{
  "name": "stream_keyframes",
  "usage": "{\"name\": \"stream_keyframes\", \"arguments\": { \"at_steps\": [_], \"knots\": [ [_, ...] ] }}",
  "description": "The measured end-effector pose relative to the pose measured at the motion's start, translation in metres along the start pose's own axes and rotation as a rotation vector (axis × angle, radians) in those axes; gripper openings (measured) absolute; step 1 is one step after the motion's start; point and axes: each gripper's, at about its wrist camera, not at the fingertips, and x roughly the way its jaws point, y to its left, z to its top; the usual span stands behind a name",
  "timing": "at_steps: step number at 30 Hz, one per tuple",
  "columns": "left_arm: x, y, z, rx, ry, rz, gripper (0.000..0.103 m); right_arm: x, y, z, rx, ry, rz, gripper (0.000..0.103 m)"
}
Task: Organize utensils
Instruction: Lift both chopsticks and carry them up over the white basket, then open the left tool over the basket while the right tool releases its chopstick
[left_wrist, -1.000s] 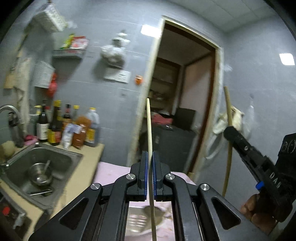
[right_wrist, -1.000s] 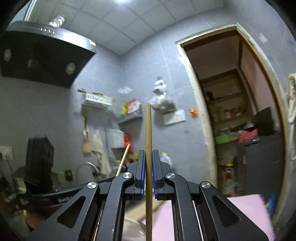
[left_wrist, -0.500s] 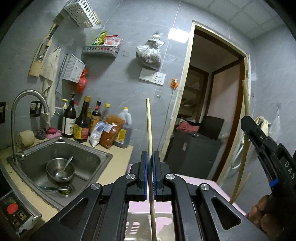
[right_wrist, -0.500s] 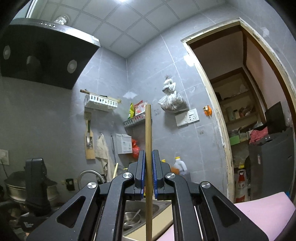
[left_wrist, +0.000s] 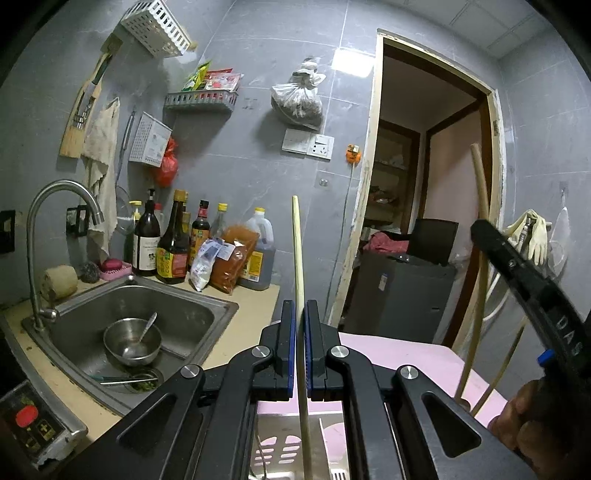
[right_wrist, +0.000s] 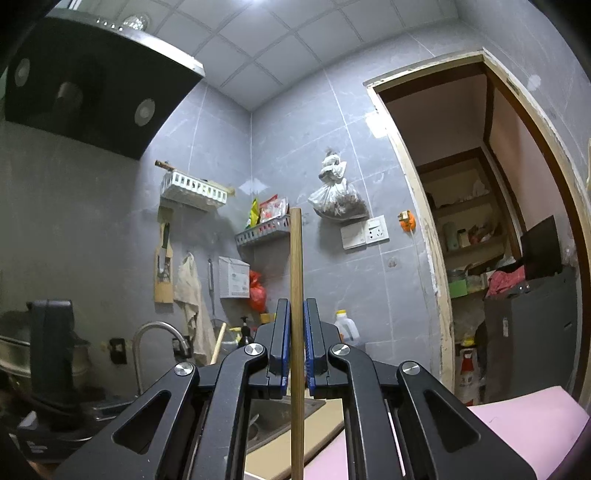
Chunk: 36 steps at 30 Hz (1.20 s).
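Observation:
My left gripper (left_wrist: 300, 308) is shut on a pale wooden chopstick (left_wrist: 296, 240) that stands upright between its blue pads. Below it, a white slotted tray (left_wrist: 284, 448) rests on a pink mat (left_wrist: 406, 358). My right gripper (right_wrist: 296, 305) is shut on a darker brown chopstick (right_wrist: 296, 254), also upright. In the left wrist view the right gripper (left_wrist: 517, 266) hangs at the right edge, held by a hand (left_wrist: 532, 424), with its brown chopstick (left_wrist: 480, 206) reaching down toward the mat. The left gripper's black body (right_wrist: 51, 332) shows at the left of the right wrist view.
A steel sink (left_wrist: 192, 314) on the left holds a bowl with a spoon (left_wrist: 132, 338), under a curved faucet (left_wrist: 55, 206). Sauce bottles (left_wrist: 173, 240) line the wall behind it. A doorway (left_wrist: 424, 221) opens on the right. A range hood (right_wrist: 92, 92) hangs at the upper left.
Both views have swung toward the sink and dipped lower, so the sink and bottles show more fully. Each gripper keeps its chopstick clamped upright.

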Motion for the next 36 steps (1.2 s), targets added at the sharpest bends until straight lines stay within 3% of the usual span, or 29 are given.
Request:
{"name": "stream_keyframes", "arguments": {
  "at_steps": [11,15,18,20,24,28,33,34,36],
  "knots": [
    [-0.007,-0.003,0.000,-0.008,0.030,-0.023,0.004,-0.006,0.001,-0.007,-0.031,0.074,0.014,0.007],
    [-0.012,-0.003,0.000,-0.032,0.043,-0.055,0.020,-0.010,0.000,-0.005,-0.037,0.094,0.026,0.007],
    [-0.018,-0.006,0.002,-0.036,0.037,-0.069,0.025,-0.017,-0.001,0.000,-0.039,0.090,0.028,0.010],
    [-0.022,-0.011,0.005,-0.034,0.038,-0.078,0.029,-0.022,-0.002,0.006,-0.045,0.084,0.028,0.020],
    [-0.030,-0.022,0.010,-0.044,0.025,-0.109,0.044,-0.038,-0.008,0.020,-0.070,0.083,0.001,0.025],
    [-0.037,-0.040,0.014,-0.036,0.011,-0.130,0.059,-0.058,-0.024,0.033,-0.070,0.093,-0.046,0.045],
    [-0.043,-0.067,0.014,-0.025,0.012,-0.169,0.079,-0.089,-0.047,0.046,-0.082,0.116,-0.132,0.061],
    [-0.044,-0.074,0.013,-0.019,0.013,-0.180,0.081,-0.093,-0.051,0.048,-0.082,0.121,-0.144,0.071],
    [-0.046,-0.087,0.010,-0.004,0.016,-0.201,0.085,-0.107,-0.060,0.051,-0.086,0.137,-0.178,0.077]
  ]
}}
